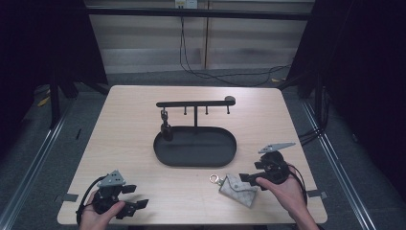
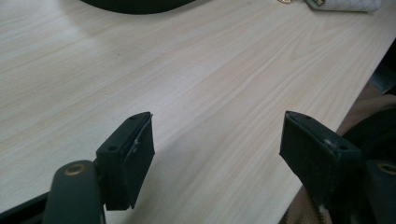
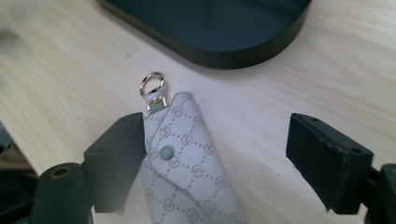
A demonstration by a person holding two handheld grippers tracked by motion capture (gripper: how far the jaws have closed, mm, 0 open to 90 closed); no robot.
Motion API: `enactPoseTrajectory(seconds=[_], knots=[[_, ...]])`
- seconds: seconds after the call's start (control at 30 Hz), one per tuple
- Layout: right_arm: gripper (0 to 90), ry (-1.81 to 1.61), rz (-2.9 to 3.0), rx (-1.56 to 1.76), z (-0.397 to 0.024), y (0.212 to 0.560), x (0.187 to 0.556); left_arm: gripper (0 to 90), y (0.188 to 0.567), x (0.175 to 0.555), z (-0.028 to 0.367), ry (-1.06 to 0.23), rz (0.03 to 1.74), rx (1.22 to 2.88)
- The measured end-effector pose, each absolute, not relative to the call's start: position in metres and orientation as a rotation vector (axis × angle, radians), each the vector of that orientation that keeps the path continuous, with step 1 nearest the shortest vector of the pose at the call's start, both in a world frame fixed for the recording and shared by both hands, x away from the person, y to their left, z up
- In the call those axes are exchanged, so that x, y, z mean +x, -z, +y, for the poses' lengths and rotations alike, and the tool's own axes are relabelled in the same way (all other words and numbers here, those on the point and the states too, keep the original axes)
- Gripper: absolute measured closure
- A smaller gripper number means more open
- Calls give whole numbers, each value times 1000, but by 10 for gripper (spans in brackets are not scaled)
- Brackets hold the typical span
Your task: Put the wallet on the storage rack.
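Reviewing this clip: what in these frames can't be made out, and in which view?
- Pouch: its lower end is cut off by the bottom edge of the right gripper view; the left jaw covers one side.
- Small dark item hanging from the rack: too small in the high view to identify.
- Tray: cut off by the top edge of the left gripper view.

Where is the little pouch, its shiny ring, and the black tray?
pouch [image 3: 187,163]: right gripper view, on its patterned flap near the snap.
ring [image 3: 152,84]: right gripper view, on the metal loop at the pouch's tip.
tray [image 1: 165,155]: high view, on its left rim.
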State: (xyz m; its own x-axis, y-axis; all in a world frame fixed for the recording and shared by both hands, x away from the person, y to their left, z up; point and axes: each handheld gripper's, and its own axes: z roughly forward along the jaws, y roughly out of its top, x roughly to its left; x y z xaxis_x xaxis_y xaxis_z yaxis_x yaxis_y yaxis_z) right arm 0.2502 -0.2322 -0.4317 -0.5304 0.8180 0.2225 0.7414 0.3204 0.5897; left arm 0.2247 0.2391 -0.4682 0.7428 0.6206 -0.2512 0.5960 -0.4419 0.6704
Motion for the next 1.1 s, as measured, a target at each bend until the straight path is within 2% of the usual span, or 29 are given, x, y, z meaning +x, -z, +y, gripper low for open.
enactPoseTrajectory(seconds=[0.43, 0.97, 1.1], knots=[[246, -772, 2736, 1335, -210, 436, 256, 253, 466, 227, 244, -67, 932, 2138], [216, -609, 2875, 1275, -196, 449, 269, 251, 468, 229, 245, -19, 930, 2147], [222, -559, 2899, 1241, -191, 451, 271, 225, 469, 230, 246, -5, 933, 2142]])
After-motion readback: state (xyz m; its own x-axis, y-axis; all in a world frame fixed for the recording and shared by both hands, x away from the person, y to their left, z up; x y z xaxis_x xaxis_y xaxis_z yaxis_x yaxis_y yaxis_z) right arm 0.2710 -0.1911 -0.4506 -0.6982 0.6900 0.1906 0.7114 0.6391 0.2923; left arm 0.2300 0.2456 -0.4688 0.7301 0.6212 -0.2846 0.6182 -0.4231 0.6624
